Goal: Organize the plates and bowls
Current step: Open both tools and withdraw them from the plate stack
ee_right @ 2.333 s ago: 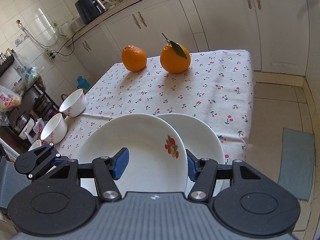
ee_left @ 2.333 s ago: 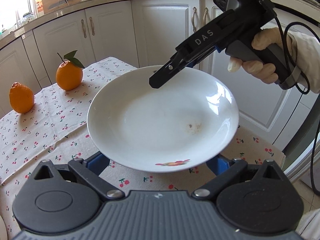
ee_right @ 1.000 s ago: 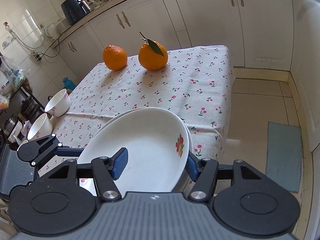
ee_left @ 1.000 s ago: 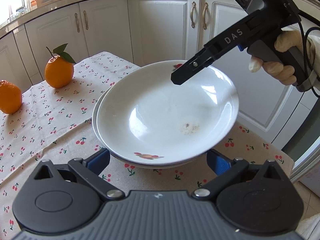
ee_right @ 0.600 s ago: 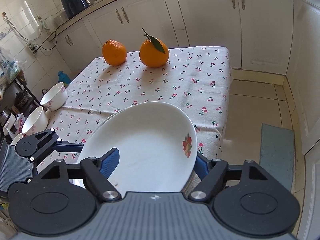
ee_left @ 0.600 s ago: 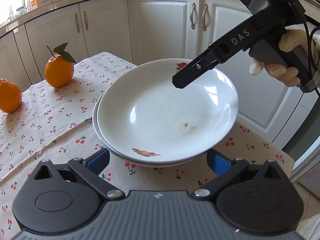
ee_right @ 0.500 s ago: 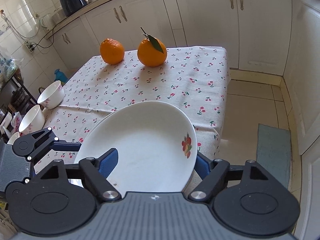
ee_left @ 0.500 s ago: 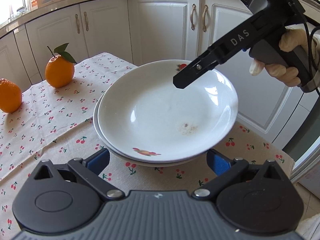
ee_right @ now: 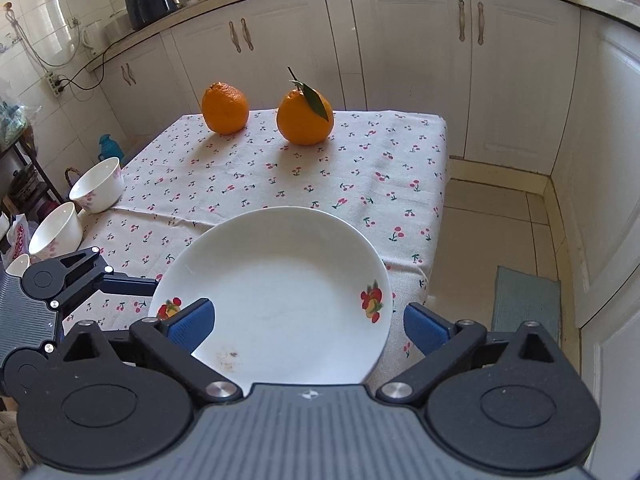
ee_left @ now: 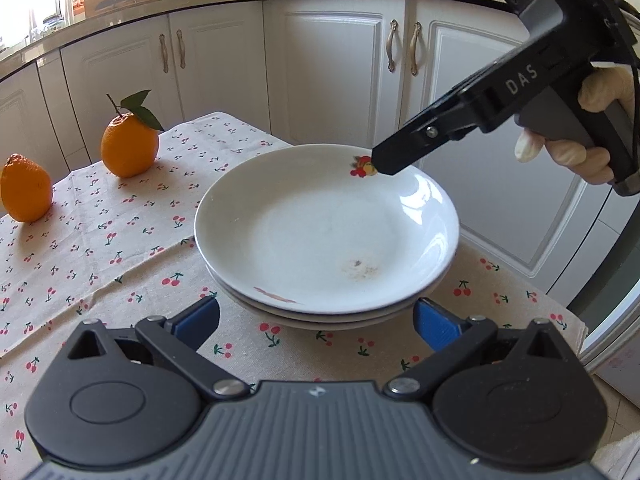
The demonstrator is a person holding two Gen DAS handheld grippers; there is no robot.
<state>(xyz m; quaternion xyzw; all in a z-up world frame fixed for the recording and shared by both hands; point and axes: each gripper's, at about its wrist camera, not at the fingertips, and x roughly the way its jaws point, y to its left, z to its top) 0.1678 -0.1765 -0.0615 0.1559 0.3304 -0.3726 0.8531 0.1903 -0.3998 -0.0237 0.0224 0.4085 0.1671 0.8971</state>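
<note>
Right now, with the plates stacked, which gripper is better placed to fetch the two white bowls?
Probably the left gripper. The right wrist view shows it beside the two white bowls with pink flowers at the table's left edge. The right gripper hangs over the white plate stack, jaws opening, holding nothing.

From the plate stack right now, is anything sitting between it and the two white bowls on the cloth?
Nothing visible on the cloth between the stacked plates and the two bowls; only the left gripper reaches into that side. The oranges sit farther back.
</note>
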